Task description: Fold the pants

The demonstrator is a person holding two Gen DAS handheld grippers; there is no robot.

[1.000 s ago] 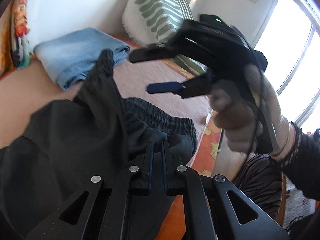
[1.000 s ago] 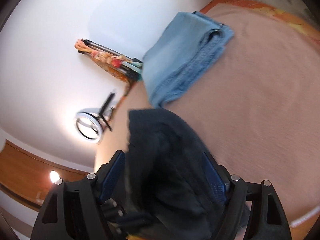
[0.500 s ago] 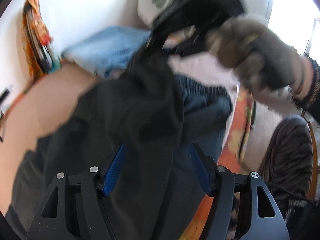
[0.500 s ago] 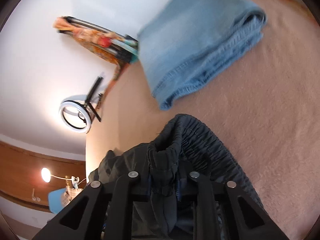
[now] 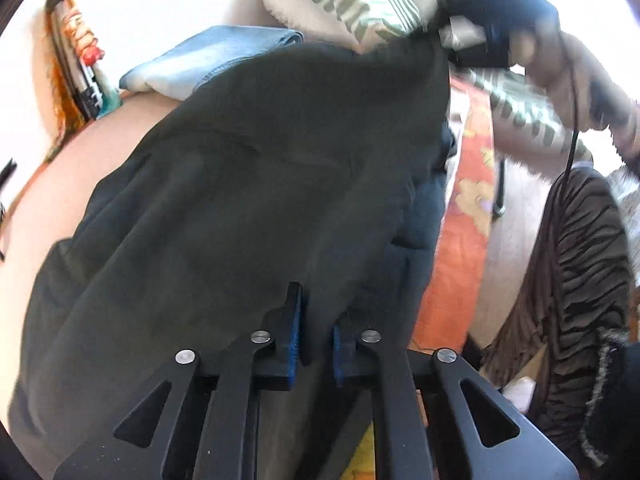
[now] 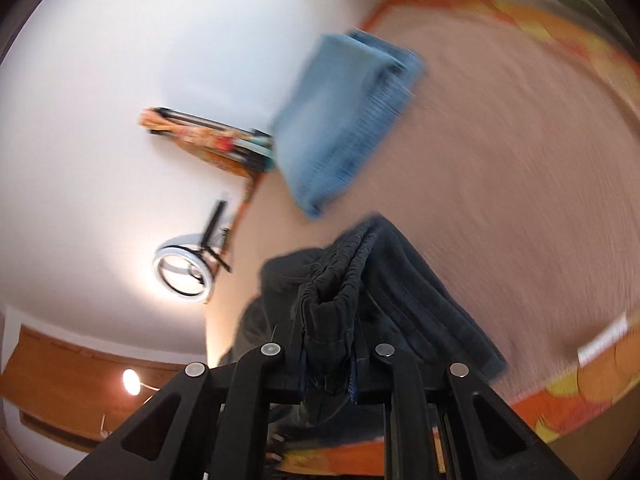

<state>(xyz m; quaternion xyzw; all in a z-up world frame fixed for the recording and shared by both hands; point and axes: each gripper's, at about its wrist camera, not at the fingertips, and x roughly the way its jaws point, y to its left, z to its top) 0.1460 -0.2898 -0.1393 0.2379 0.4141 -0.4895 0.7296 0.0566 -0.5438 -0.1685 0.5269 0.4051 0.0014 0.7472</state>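
Dark charcoal cloth pants [image 5: 256,184] are held up off the pinkish-beige bed cover [image 6: 520,184], stretched between the two grippers, with the lower part draping down onto the cover toward its near edge. Left gripper [image 5: 316,340]: jaws nearly closed, pinching a fold of the dark fabric between the blue pads. Right gripper [image 6: 328,364]: jaws narrow, clamped on the bunched elastic waistband; in the left wrist view it is seen at the far upper corner of the cloth, near the pillow.

Judgement on the step: this looks like lifting and spreading the pants to align them before a fold. To do it well, keep both pinches firm, keep even tension along the held edge so the cloth hangs flat, then lower it onto bare cover, clear of the blue stack. The right wrist view is motion-blurred, so slowing before set-down seems wise. Risk: the thick waistband bunch may slip from the narrow jaws.

Count:
- dark pants: one
- grippers: two, both holding cloth
- folded light-blue denim garment [image 6: 344,120]: one, by the far edge of the cover, next to the wall
- white pillow with green leaf stripes [image 5: 340,0]: one, at the far corner
- ring light on stand [image 6: 184,272]: one, beyond the bed by the wall
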